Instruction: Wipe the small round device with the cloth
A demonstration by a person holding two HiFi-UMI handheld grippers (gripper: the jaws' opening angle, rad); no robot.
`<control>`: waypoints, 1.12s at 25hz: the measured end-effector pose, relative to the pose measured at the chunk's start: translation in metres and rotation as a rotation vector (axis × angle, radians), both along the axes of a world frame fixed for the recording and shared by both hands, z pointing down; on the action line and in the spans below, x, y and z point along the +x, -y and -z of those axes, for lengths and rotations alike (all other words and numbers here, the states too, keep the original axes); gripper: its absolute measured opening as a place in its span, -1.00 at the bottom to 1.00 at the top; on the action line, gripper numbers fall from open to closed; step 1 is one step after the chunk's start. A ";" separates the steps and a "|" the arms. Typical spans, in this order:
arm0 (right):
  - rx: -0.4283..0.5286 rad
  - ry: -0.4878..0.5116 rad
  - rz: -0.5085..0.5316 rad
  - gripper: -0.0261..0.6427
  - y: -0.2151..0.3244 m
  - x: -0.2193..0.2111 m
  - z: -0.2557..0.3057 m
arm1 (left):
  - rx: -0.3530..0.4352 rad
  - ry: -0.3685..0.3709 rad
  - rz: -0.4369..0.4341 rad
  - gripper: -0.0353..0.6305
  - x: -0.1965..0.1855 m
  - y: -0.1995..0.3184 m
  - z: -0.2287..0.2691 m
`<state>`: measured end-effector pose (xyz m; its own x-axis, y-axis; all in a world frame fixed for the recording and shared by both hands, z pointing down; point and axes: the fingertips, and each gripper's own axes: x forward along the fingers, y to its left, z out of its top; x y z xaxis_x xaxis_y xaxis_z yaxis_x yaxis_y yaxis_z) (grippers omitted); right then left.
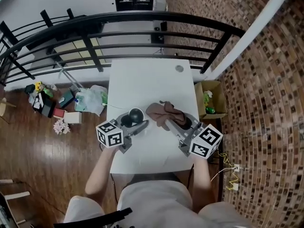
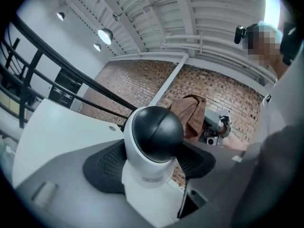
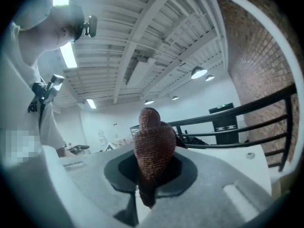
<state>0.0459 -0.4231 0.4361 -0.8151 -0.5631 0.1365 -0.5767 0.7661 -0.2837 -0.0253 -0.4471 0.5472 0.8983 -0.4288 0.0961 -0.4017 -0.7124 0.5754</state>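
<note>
Head view overhead, gripper views close, level

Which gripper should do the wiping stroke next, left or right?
Right. The right gripper is shut on the cloth, close beside the device; the left gripper grips that device, so it likely just steadies it.

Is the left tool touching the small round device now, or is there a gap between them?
Touching. The left gripper view shows the small round device standing between the left tool's dark pads, which press against its white body on both sides.
</note>
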 end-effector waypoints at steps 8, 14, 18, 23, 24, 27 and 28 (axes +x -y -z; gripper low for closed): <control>0.035 -0.063 0.283 -0.83 -0.028 -0.065 0.055 | 0.074 -0.094 -0.078 0.16 0.012 -0.024 0.073; 0.013 -0.092 0.300 -0.83 -0.029 -0.082 0.052 | 0.104 -0.150 -0.165 0.16 0.020 -0.049 0.096; -0.036 -0.049 0.253 -0.83 -0.016 -0.074 0.048 | 0.106 -0.156 -0.201 0.16 0.022 -0.061 0.094; -0.097 -0.111 0.156 -0.83 0.006 -0.059 0.019 | 0.138 -0.179 -0.266 0.16 0.024 -0.080 0.100; -0.116 -0.118 0.157 -0.83 0.007 -0.057 0.012 | 0.150 -0.186 -0.286 0.16 0.025 -0.085 0.103; -0.203 -0.069 0.206 -0.84 0.005 -0.059 -0.001 | 0.202 -0.209 -0.356 0.16 0.025 -0.099 0.117; -0.230 -0.055 0.232 -0.84 0.003 -0.062 -0.004 | 0.223 -0.218 -0.380 0.16 0.025 -0.105 0.121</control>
